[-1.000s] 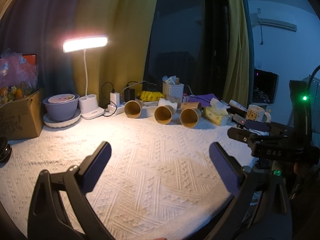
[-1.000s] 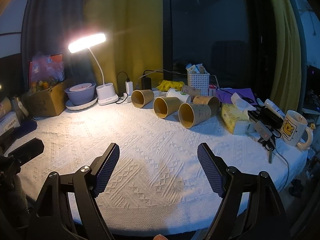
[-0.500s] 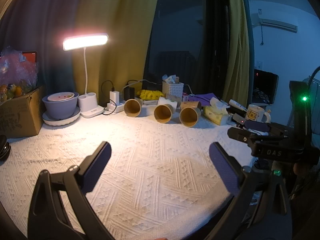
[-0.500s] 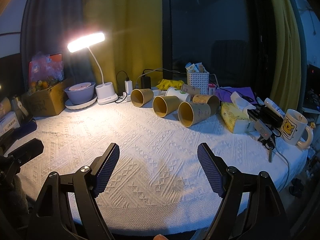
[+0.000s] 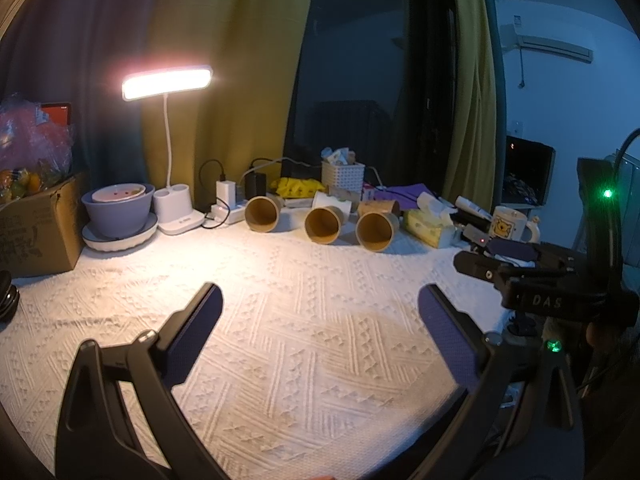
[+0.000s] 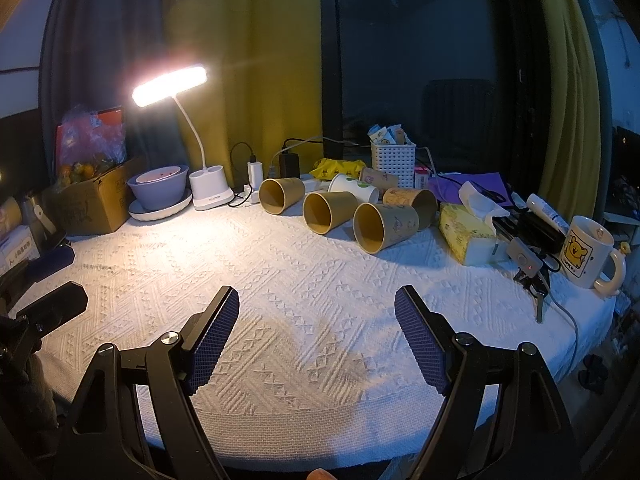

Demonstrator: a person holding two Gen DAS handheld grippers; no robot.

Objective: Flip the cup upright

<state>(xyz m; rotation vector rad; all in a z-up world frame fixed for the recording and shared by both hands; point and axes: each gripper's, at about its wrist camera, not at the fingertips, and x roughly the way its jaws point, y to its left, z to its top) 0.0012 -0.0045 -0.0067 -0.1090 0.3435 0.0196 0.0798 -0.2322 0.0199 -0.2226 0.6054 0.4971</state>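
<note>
Both grippers hover over the near desk [image 6: 304,280], left gripper [image 5: 320,312] and right gripper [image 6: 316,316] with jaws spread, gripping nothing. The cups lie on their sides at the back; nearest is this cup [image 6: 384,226]. Approach stage, I'd say: reach forward next and pinch its wall.
</note>
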